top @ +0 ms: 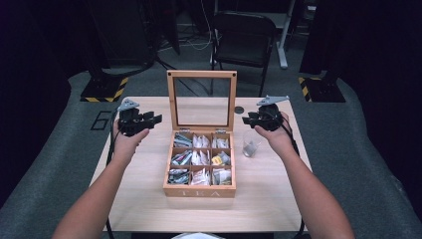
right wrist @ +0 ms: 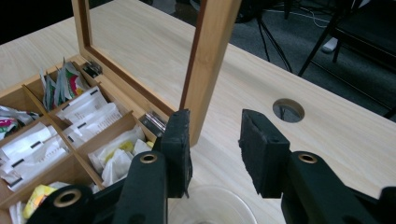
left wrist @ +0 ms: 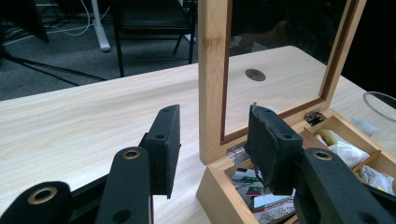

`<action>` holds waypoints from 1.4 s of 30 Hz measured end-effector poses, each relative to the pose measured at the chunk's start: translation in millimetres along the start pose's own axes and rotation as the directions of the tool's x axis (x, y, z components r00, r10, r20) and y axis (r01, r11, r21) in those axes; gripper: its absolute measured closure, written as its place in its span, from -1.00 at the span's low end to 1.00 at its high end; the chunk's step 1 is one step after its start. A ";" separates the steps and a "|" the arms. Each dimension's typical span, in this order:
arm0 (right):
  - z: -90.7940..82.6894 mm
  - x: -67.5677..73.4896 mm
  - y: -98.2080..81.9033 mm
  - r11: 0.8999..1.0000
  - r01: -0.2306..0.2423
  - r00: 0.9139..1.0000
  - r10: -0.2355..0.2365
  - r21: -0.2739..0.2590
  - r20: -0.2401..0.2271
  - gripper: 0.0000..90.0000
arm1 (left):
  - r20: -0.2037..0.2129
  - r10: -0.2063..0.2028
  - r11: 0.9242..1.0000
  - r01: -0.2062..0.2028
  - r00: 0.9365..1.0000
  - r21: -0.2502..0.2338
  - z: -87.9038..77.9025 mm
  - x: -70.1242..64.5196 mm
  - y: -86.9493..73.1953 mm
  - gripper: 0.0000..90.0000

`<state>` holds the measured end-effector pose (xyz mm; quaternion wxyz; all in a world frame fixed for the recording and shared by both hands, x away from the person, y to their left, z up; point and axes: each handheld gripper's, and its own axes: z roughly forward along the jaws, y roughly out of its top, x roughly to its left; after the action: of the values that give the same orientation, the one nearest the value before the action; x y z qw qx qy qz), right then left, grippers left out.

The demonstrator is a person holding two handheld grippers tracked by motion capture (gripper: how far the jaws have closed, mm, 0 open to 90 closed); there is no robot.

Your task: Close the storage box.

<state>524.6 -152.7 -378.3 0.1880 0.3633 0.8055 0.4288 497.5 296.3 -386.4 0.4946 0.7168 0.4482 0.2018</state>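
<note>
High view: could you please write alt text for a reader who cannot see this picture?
An open wooden tea box with a raised glass-paned lid sits on a pale wooden table, its nine compartments filled with tea bags. A person holds a black left gripper and a black right gripper on either side of it. A small clear glass cup stands to the box's right.

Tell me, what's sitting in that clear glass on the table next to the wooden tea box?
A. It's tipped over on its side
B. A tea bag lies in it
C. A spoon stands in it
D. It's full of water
B: in the high view the glass stands upright just right of the tea box, under the right gripper, with a small tea bag resting in its bottom.
</note>
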 end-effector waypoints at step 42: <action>45.4 -6.7 30.1 0.999 -0.019 0.999 0.017 -0.034 -0.046 0.16 | -0.018 0.010 1.000 -0.011 1.000 -0.011 -16.2 -2.9 2.5 0.21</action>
<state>569.8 -121.4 -378.9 0.1718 0.3572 0.7989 0.4524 485.2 302.1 -376.8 0.4932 0.7146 0.4479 0.2133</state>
